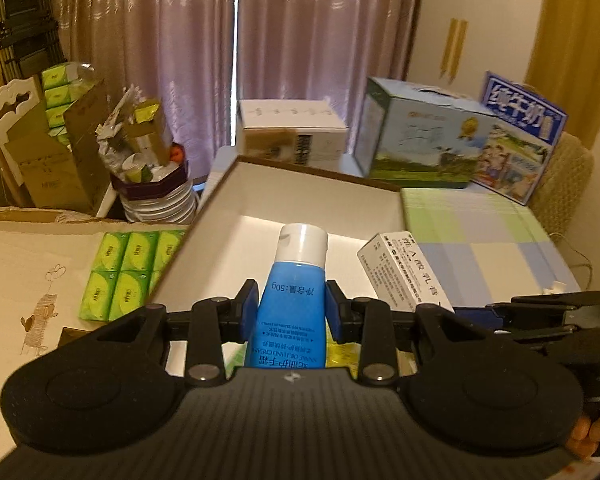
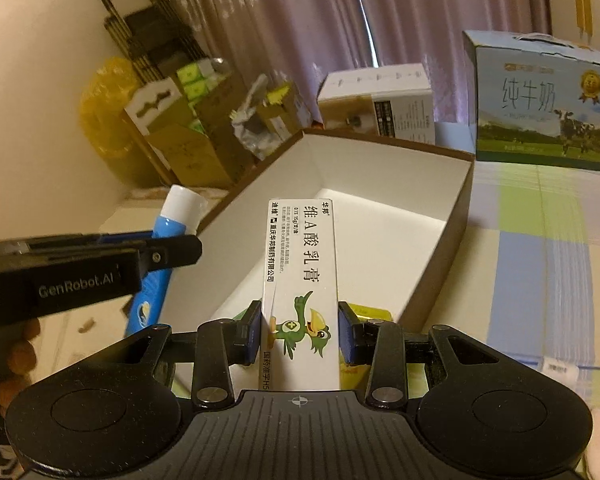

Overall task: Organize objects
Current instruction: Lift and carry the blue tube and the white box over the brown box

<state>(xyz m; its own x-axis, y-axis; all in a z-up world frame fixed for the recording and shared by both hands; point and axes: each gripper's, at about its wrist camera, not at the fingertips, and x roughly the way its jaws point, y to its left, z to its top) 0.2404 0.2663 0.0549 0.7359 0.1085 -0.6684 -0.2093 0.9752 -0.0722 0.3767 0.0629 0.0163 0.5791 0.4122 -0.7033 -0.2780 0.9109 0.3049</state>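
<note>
My left gripper (image 1: 292, 306) is shut on a blue hand-cream tube (image 1: 294, 296) with a white cap, held cap-forward above the near end of an open cardboard box (image 1: 300, 192) with a white inside. My right gripper (image 2: 300, 332) is shut on a long white ointment carton (image 2: 300, 280) printed with a green bird, also over the near end of that open box (image 2: 380, 184). The ointment carton (image 1: 404, 272) shows at the right in the left wrist view. In the right wrist view the left gripper and the blue tube (image 2: 168, 236) appear at the left. The box interior looks bare.
Green tissue packs (image 1: 128, 272) lie left of the box. Milk cartons (image 1: 424, 140) and a white box (image 1: 292, 128) stand behind it on a checked cloth (image 1: 480, 232). Cardboard boxes (image 1: 56, 152), a full bin (image 1: 152, 184) and curtains (image 1: 236, 40) line the back left. A yellow item (image 2: 368, 316) lies below the right gripper.
</note>
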